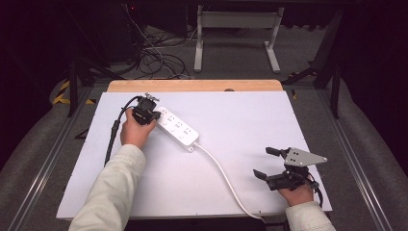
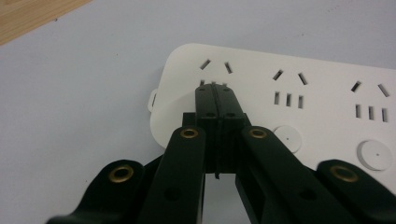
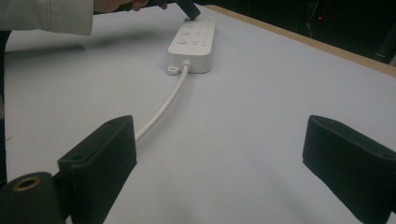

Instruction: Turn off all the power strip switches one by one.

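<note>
A white power strip (image 1: pixel 178 129) with three sockets and round buttons lies at an angle on the left half of the white table top (image 1: pixel 250 120). Its white cable (image 1: pixel 221 173) runs to the near edge. My left gripper (image 1: pixel 154 115) is shut, jaws pressed together, tips resting on the far-left end socket of the strip (image 2: pixel 303 107). In the left gripper view the tips (image 2: pixel 216 93) cover that socket's lower slots. My right gripper (image 1: pixel 264 162) sits open near the table's near right corner, nothing between its jaws. Seen from the right gripper (image 3: pixel 224 154), the strip (image 3: pixel 194 42) and cable (image 3: pixel 161 109) lie ahead.
A wooden strip (image 1: pixel 192 85) borders the far edge of the table. Beyond it, dark cables (image 1: pixel 159 57) lie on the floor beside a white metal frame (image 1: pixel 235 33). Metal rails run along both sides of the table.
</note>
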`<control>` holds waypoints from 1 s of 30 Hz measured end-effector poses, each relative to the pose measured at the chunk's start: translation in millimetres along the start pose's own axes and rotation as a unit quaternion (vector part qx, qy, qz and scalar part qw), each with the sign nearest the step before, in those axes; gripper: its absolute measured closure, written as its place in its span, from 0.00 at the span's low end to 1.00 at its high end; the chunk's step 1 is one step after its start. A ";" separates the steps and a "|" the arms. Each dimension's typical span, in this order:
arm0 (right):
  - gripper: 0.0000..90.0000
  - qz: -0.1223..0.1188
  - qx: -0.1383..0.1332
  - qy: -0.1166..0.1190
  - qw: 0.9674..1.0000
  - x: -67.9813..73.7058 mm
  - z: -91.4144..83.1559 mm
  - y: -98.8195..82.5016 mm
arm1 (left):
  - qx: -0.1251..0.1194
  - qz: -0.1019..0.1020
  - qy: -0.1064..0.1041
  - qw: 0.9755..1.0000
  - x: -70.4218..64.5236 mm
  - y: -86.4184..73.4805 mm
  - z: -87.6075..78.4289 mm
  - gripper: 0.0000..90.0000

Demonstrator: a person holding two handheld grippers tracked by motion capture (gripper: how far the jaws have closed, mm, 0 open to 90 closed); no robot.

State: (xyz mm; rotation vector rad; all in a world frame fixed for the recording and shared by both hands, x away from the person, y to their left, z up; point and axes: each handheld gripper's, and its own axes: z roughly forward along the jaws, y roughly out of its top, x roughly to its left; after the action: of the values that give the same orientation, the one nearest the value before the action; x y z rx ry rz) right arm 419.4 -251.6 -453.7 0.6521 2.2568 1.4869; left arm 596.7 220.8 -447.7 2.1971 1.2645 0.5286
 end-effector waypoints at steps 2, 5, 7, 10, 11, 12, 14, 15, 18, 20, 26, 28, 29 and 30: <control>0.11 0.000 0.000 0.000 1.000 0.0 -0.1 0.0 | -0.001 -0.001 0.001 1.000 0.1 0.0 0.0 1.00; 0.11 0.000 -0.001 0.001 1.000 0.1 0.0 0.0 | -0.002 -0.001 0.002 1.000 0.7 0.0 0.0 1.00; 0.11 0.000 -0.001 0.001 1.000 0.2 0.0 0.0 | -0.001 -0.002 0.003 1.000 0.7 0.0 0.0 1.00; 0.11 -0.001 -0.001 0.002 1.000 0.2 0.1 0.0 | -0.006 -0.004 -0.002 1.000 1.4 -1.5 0.2 1.00; 0.11 -0.001 -0.002 0.003 1.000 0.3 0.1 0.1 | -0.007 -0.006 -0.005 1.000 2.0 -2.0 0.1 1.00; 0.11 -0.001 -0.002 0.003 1.000 0.7 0.0 0.2 | -0.009 -0.009 -0.006 1.000 2.2 -2.1 0.4 1.00; 0.11 -0.001 -0.002 0.003 1.000 1.1 -0.2 0.3 | -0.009 -0.009 -0.005 1.000 1.9 -2.3 0.3 1.00; 0.11 -0.001 -0.002 0.003 1.000 1.1 -0.1 0.3 | -0.009 -0.005 -0.002 1.000 1.4 -2.4 0.2 1.00; 0.11 -0.001 -0.002 0.004 1.000 1.1 0.0 0.3 | -0.011 -0.004 0.005 1.000 -0.4 -2.8 0.5 1.00; 0.11 -0.002 -0.002 0.004 1.000 1.1 -0.1 0.3 | -0.012 -0.006 0.004 1.000 -0.3 -2.8 0.7 1.00; 0.11 -0.002 -0.002 0.004 1.000 0.8 -0.5 0.2 | -0.016 -0.011 0.009 1.000 -1.8 -4.0 1.2 1.00; 0.11 -0.002 -0.003 0.005 1.000 1.0 -0.6 0.3 | -0.016 -0.010 0.011 1.000 -2.2 -4.5 1.2 1.00; 0.11 -0.002 -0.003 0.004 1.000 1.1 -1.0 0.3 | -0.014 -0.012 0.012 1.000 -2.7 -4.7 1.6 1.00; 0.11 -0.002 -0.003 0.004 1.000 1.1 -1.0 0.3 | -0.016 -0.011 0.013 1.000 -3.2 -5.0 1.7 1.00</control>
State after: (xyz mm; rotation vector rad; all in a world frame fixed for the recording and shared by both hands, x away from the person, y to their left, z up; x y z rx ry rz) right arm 418.0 -251.6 -453.1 0.6401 2.2583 1.4965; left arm 592.8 219.6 -452.4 2.1548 1.2832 0.5657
